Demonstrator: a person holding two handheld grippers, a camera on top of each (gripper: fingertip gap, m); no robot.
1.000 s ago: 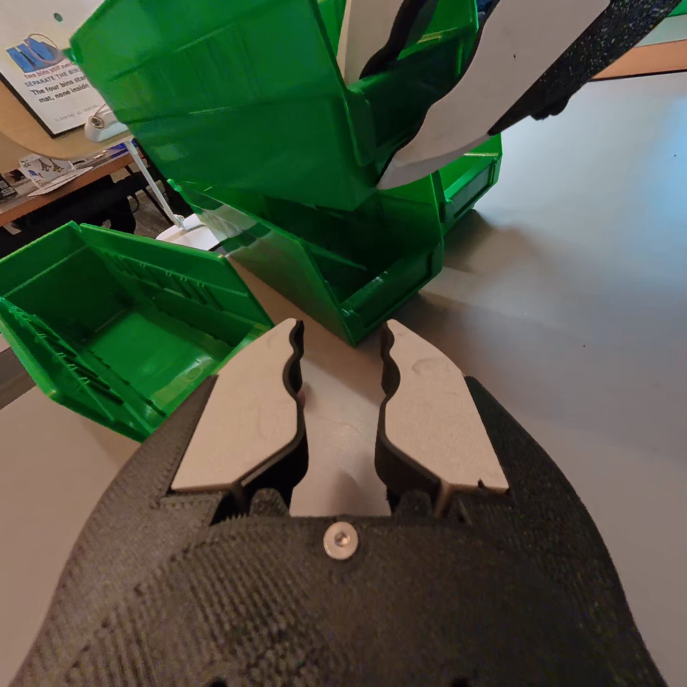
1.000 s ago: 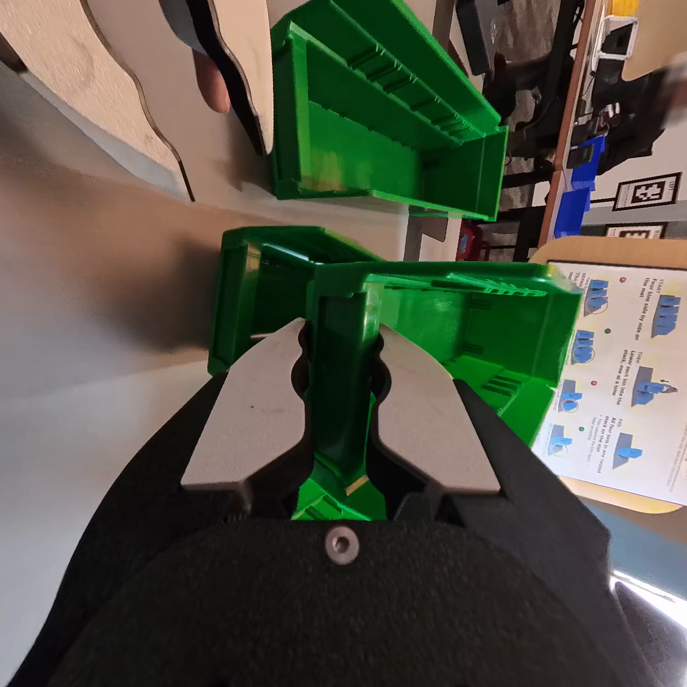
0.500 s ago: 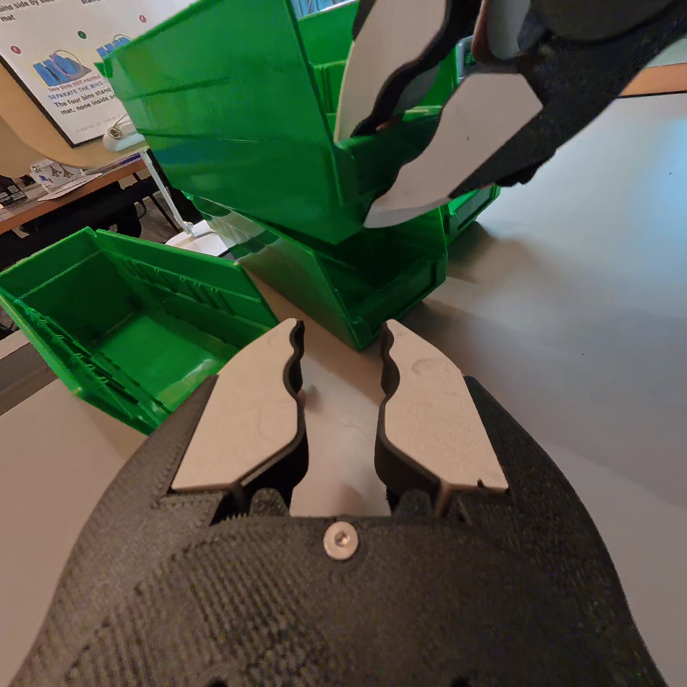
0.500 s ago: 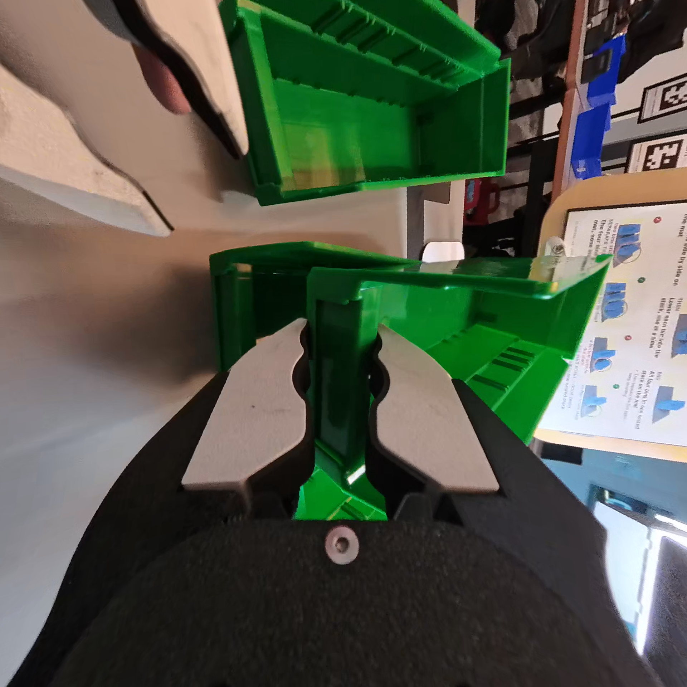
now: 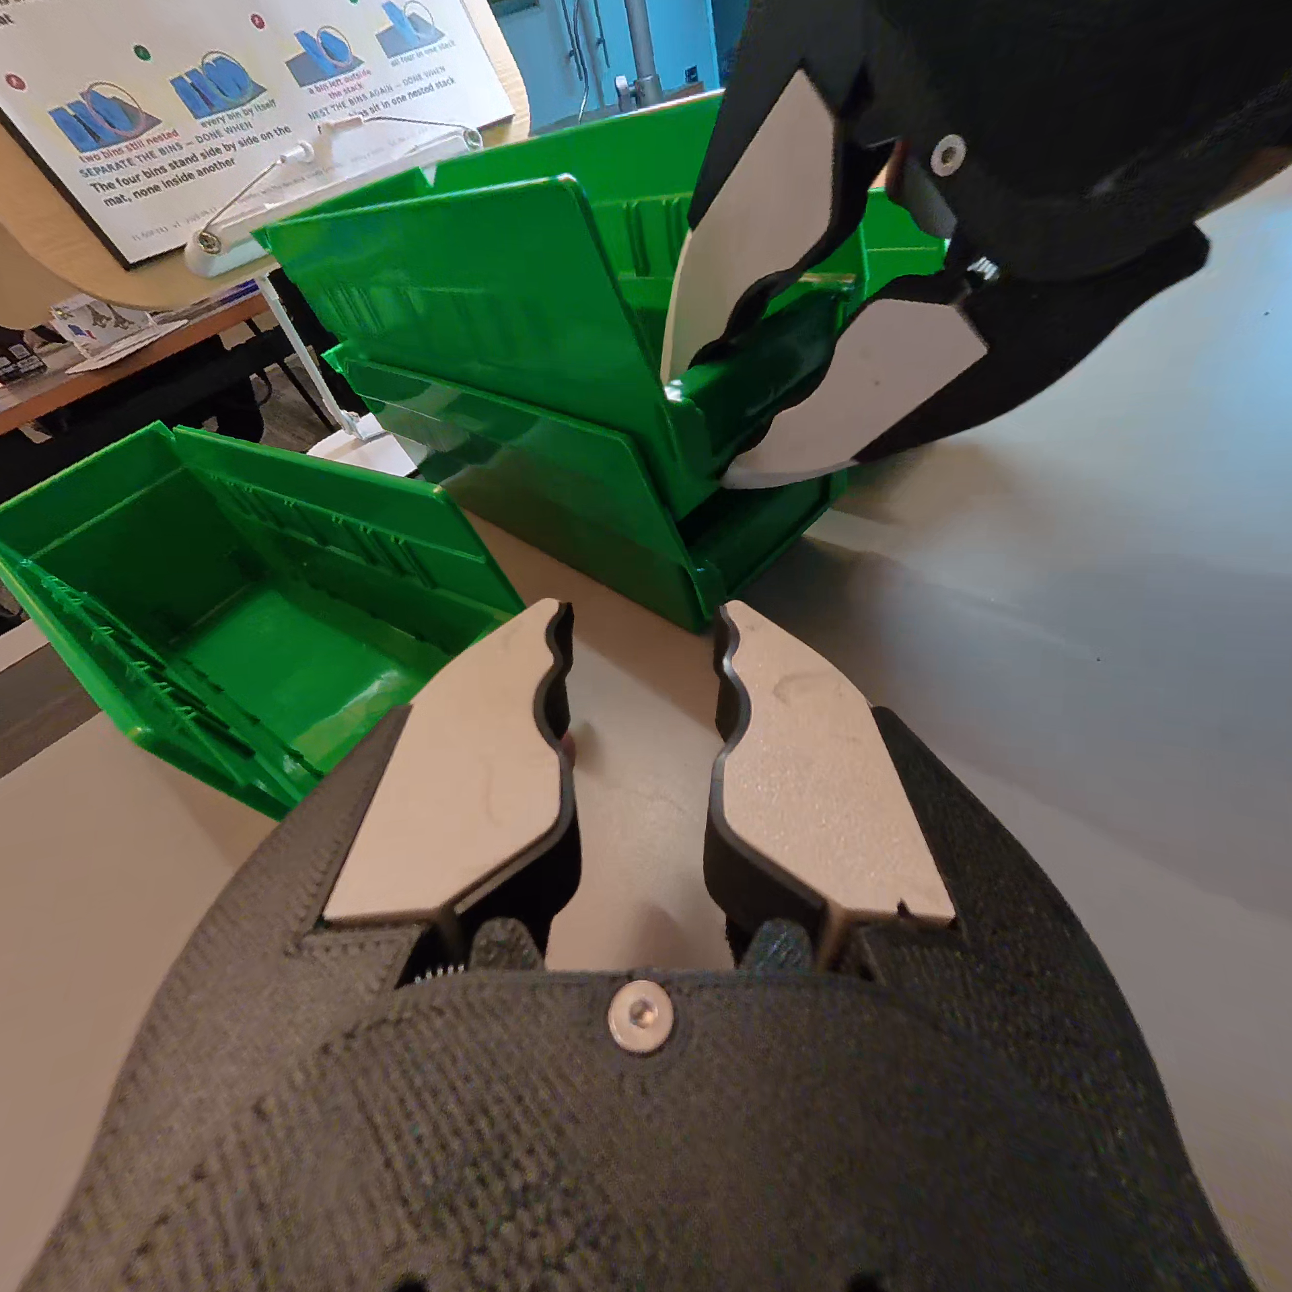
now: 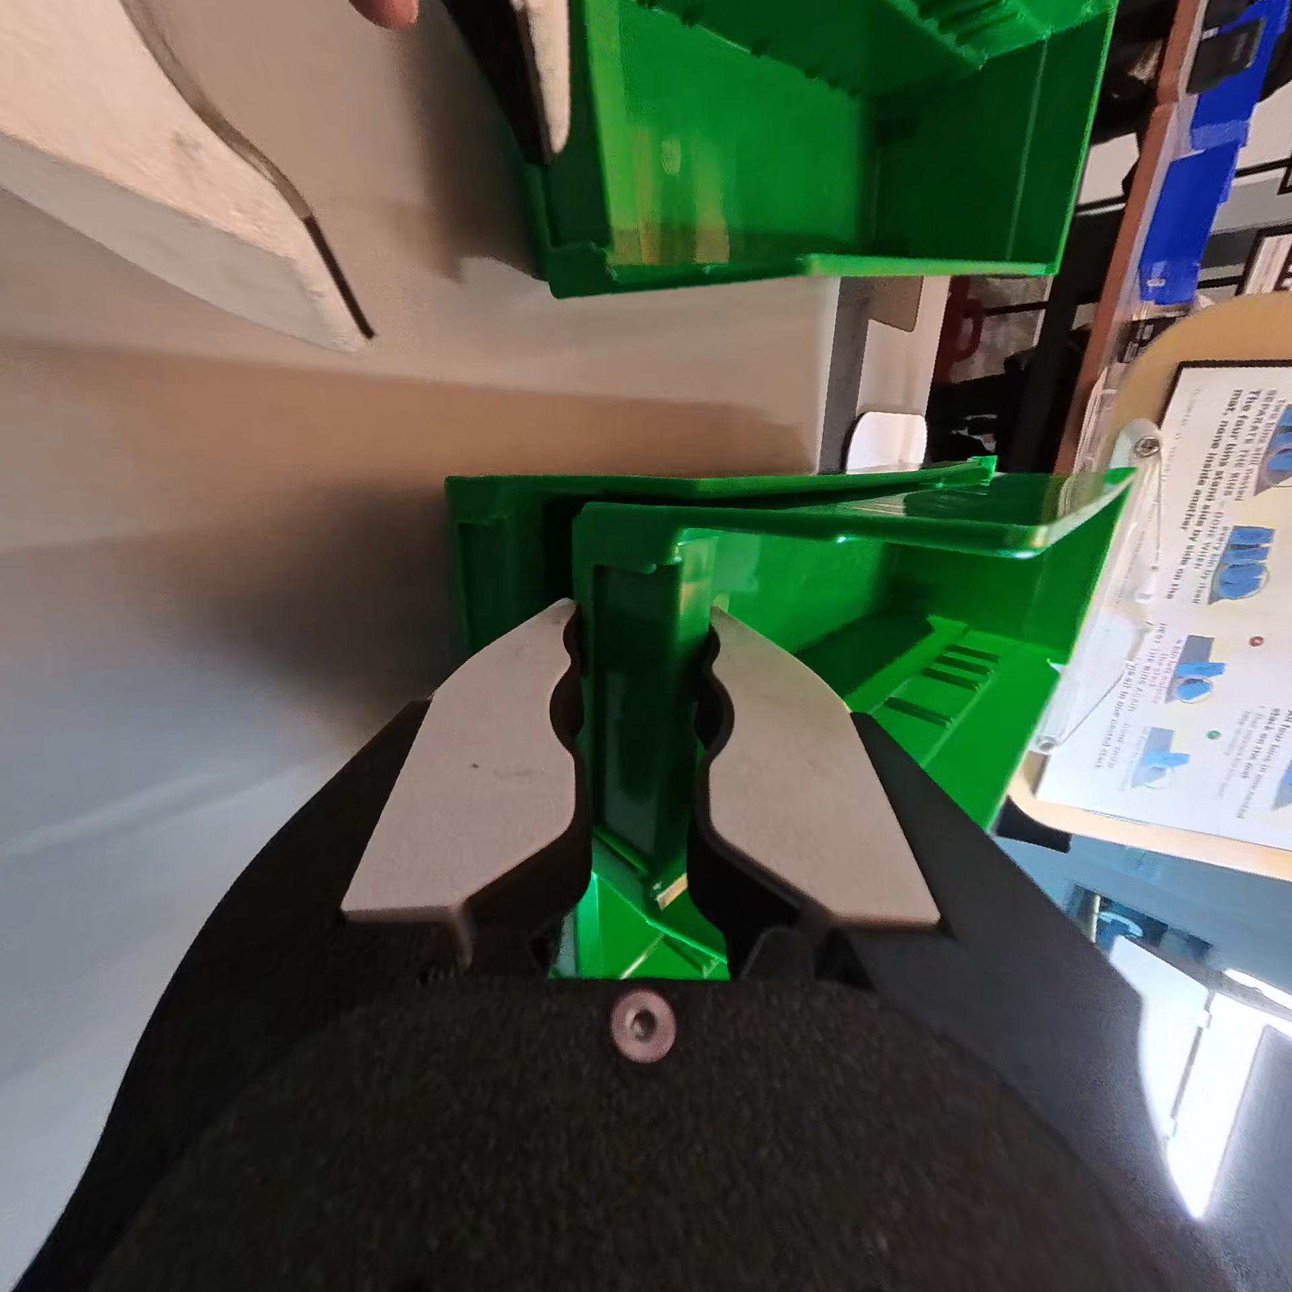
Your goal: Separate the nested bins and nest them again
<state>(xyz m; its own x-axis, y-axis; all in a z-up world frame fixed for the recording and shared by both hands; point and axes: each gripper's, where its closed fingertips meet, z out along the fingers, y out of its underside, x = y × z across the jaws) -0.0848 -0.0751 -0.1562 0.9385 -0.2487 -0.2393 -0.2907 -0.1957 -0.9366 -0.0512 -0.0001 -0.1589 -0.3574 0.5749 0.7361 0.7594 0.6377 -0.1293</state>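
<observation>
My right gripper [image 6: 640, 615] is shut on the front lip of a green bin [image 6: 909, 629]. The bin sits tilted, partly inside another green bin [image 6: 503, 559] on the table. I cannot tell how many bins are nested below it. In the left wrist view the held bin [image 5: 489, 293] rests in the lower bin [image 5: 573, 531], with my right gripper [image 5: 699, 426] clamped on its front. My left gripper [image 5: 640, 622] is open and empty, low over the table. It is between the stack and a lone green bin [image 5: 231, 629] on the left. That lone bin also shows in the right wrist view [image 6: 804, 140].
An instruction board [image 5: 245, 105] on a white stand is behind the bins; it also shows in the right wrist view [image 6: 1223, 629]. The table edge runs just left of the lone bin, with desks beyond. Bare grey table [image 5: 1049, 699] stretches to the right. The tips of one gripper are about 9 centimeters away from the tips of the other.
My right gripper has lowered the held bin from above down into the lower bin. My left gripper has stayed open and almost still.
</observation>
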